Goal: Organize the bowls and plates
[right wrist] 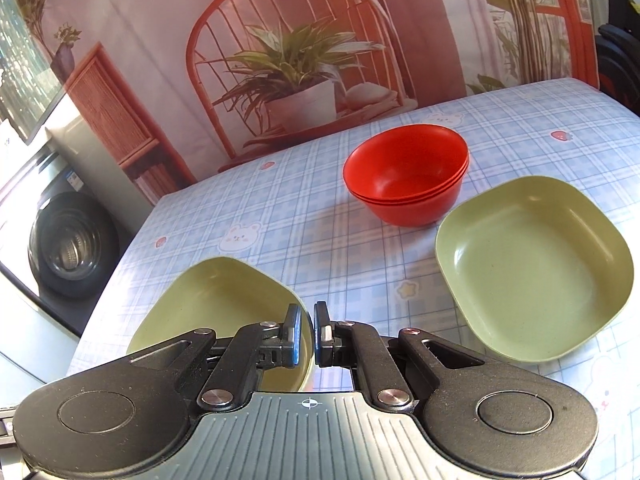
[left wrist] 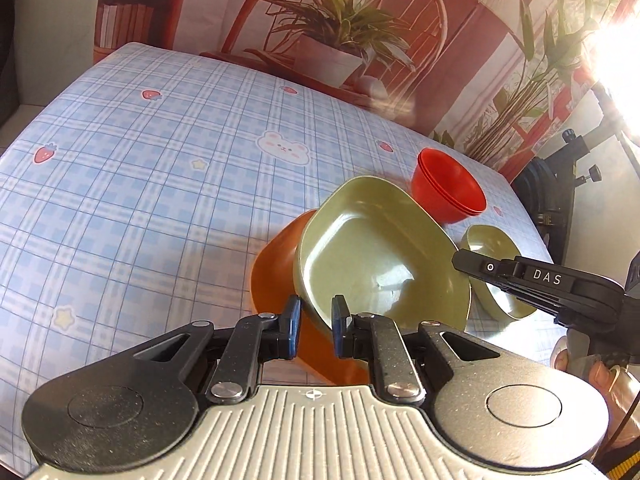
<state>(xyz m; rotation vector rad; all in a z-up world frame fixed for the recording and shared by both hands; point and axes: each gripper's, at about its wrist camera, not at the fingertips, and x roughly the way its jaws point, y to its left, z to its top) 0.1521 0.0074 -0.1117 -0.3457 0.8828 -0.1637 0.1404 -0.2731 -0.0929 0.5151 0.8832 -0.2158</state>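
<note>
Blue checked tablecloth [right wrist: 304, 240], bearing all the crockery.

Flat green plate [right wrist: 532, 264], square with rounded corners: level on the cloth, ahead and to the right of the right gripper [right wrist: 308, 336], just beside the red bowls [right wrist: 404, 176], clear of both tools.

Tilted green plate [left wrist: 380, 256], left wrist view: nested on an orange plate [left wrist: 276, 276], near rim passing between the pads of the left gripper [left wrist: 316, 328]. Resting on the cloth or lifted, not to be told.

Held green plate [right wrist: 216, 308], low and left in the right wrist view: pinched at its right-hand rim.

Red bowls: a nested stack, upright, at the far side of the plates, toward the backdrop.

Left gripper: jaws drawn nearly together, clamped on the tilted green plate's rim. Orange rim pinched with it or not, unclear.

Right gripper: jaws together on the held green plate's thin rim.

Deciding relation, as judged: flat green plate to the right-front of the right gripper and outside the left wrist view altogether. Right hand therefore the nearer and likelier one for stacking green on green, by a carry rightward and a level set-down. No long axis of note on a square plate.
</note>
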